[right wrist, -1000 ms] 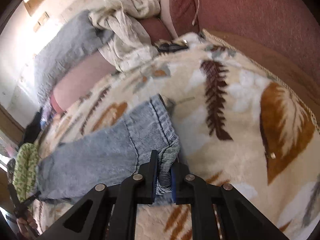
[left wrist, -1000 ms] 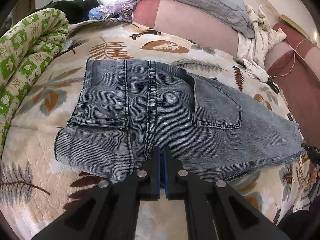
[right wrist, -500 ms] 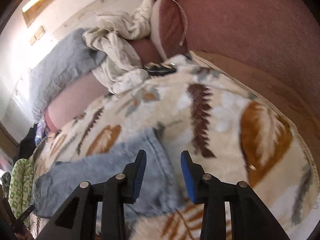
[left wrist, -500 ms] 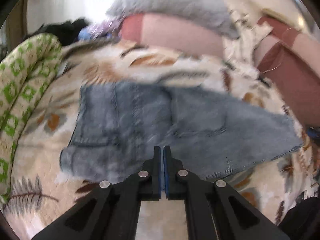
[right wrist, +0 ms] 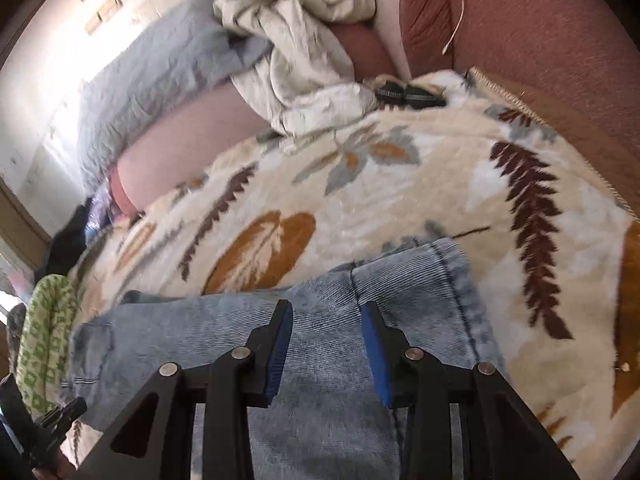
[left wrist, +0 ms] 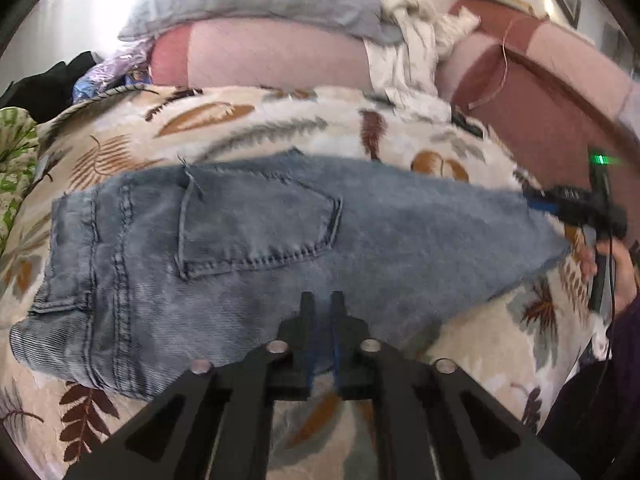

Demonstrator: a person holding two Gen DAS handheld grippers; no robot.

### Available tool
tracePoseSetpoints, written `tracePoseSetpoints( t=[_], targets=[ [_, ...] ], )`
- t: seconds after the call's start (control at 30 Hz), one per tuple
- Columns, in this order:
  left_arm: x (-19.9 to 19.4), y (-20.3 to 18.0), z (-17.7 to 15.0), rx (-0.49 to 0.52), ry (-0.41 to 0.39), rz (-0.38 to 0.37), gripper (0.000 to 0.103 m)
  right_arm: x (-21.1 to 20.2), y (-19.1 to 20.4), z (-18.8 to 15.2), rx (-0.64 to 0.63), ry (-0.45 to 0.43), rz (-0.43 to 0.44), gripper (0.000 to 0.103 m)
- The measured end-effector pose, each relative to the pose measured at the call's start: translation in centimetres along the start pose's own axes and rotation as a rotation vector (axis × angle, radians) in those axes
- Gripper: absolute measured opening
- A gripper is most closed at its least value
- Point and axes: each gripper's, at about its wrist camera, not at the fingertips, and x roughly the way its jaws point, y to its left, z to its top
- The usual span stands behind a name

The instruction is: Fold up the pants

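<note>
Just one jeans, two tongs

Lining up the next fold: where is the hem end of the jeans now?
In the right wrist view the jeans' hem lies flat on the leaf-print blanket, just beyond the open right tongs. In the left wrist view it's far right.

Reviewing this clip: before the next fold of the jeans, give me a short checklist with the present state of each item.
1. Faded blue denim jeans lie flat on the leaf-patterned fleece blanket: ok.
2. Right gripper open, jaws either side of the leg fabric near the hem: ok.
3. Right gripper holding cloth: not ok, jaws apart.
4. Left gripper at the jeans' near edge, jaws nearly together: gripping cloth, cannot tell.
5. Back pocket facing up, smooth: ok.
</note>
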Motion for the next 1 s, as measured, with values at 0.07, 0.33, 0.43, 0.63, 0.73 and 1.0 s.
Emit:
tracePoseSetpoints(
  t=[0.07,0.33,0.43,0.63,0.73,1.0],
  targets=[
    [0.5,-0.1,-0.4,0.008,0.025,0.019,0.042,1.3,-0.1,0.1,-0.003,0.025,-0.027,0.042],
    [1.1,-0.2,-1.2,0.065,0.076,0.028,0.049,4.6,-0.2,1.0,0.02,0.058,-0.086,0.065],
    [1.0,-0.5,-1.6,0.107,0.078,0.035,0.049,5.2,0.0,1.4,0.018,0.05,-0.107,0.068],
    [0.3,0.4,-1.7,0.072,0.082,-0.022,0.049,4.7,0.8,1.7,0.018,0.035,-0.123,0.069],
    [-0.3,0.8,-1.3,0.022,0.064,-0.056,0.049,2.4,1.6,1.1,0.023,0.019,-0.034,0.069],
    [-1.3,1.0,0.4,-0.055,-0.04,-0.044,0.049,-2.5,1.9,-3.4,0.013,0.074,0.038,0.069]
  ],
)
